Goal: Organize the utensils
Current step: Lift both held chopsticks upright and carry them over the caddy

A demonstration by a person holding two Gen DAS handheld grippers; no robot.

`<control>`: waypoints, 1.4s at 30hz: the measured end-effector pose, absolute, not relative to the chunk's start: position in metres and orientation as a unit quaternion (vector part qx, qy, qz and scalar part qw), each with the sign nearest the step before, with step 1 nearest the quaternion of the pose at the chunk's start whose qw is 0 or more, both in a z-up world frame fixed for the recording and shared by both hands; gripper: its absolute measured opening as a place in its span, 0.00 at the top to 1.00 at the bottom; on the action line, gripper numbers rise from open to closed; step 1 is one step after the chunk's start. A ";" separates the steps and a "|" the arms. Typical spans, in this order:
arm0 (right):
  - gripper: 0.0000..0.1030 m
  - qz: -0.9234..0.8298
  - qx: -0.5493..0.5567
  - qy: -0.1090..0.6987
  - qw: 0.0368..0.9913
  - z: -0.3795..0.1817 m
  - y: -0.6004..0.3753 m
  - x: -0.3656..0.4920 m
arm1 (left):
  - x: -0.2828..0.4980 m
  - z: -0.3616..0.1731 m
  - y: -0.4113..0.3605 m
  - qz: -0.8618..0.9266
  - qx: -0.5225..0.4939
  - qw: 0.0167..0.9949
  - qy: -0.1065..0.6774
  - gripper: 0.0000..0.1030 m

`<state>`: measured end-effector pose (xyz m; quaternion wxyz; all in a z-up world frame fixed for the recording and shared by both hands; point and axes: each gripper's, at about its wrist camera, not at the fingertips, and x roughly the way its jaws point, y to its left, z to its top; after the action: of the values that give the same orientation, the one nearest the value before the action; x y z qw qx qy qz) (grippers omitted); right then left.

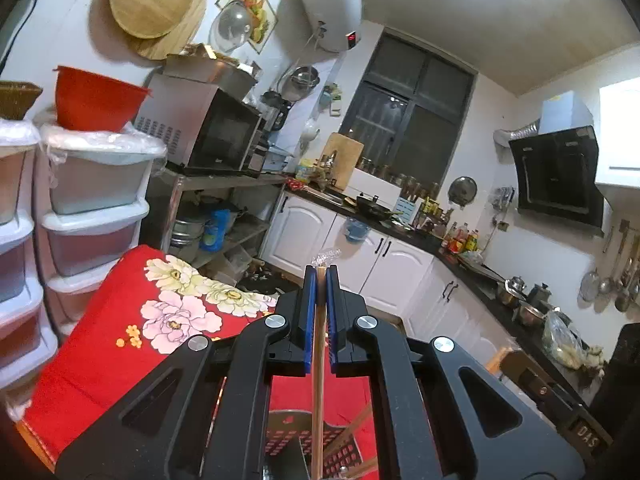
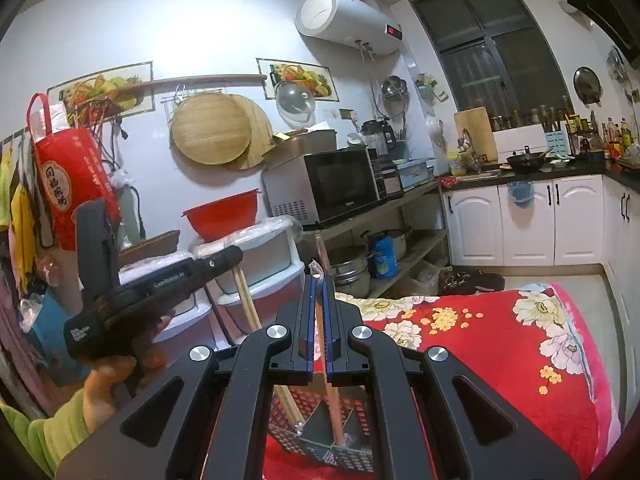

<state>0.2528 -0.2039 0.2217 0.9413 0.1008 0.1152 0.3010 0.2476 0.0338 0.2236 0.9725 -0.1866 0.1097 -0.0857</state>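
Both hand-held grippers are clamped on upright chopsticks: the left hand-held gripper (image 1: 320,280) on one chopstick (image 1: 318,392), the right hand-held gripper (image 2: 319,284) on another chopstick (image 2: 330,392), its lower end already inside the perforated metal holder (image 2: 320,436) directly below, on the red blanket (image 2: 500,360)

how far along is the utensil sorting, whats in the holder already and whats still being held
Partly done. Chopsticks already lean in the perforated holder on the red floral cloth. In hand: the left tool is shut on a chopstick above the holder; the right tool is shut on another one whose lower end is down in a compartment. Left: releasing both. No other loose utensils show.
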 end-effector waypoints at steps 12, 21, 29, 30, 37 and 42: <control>0.96 0.287 0.118 0.128 0.942 0.211 -0.207 0.278 | 0.275 0.198 0.029 -0.051 -0.184 0.976 0.107 0.99; 0.96 0.277 0.131 0.149 0.940 0.190 -0.205 0.297 | 0.286 0.170 0.024 -0.056 -0.170 0.977 0.116 0.99; 0.96 0.274 0.136 0.165 0.938 0.172 -0.200 0.309 | 0.290 0.147 0.018 -0.066 -0.162 0.976 0.132 0.99; 0.96 0.274 0.136 0.167 0.937 0.170 -0.199 0.310 | 0.290 0.145 0.018 -0.067 -0.162 0.976 0.133 0.99; 0.96 0.271 0.135 0.184 0.935 0.154 -0.192 0.317 | 0.288 0.132 0.015 -0.072 -0.153 0.976 0.136 0.99; 0.96 0.269 0.137 0.198 0.933 0.141 -0.188 0.320 | 0.286 0.124 0.014 -0.074 -0.147 0.976 0.143 0.99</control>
<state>0.3204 -0.1883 0.1414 0.9325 0.1369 0.1981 0.2691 0.2861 0.0138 0.1244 0.9759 -0.1470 0.1433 -0.0735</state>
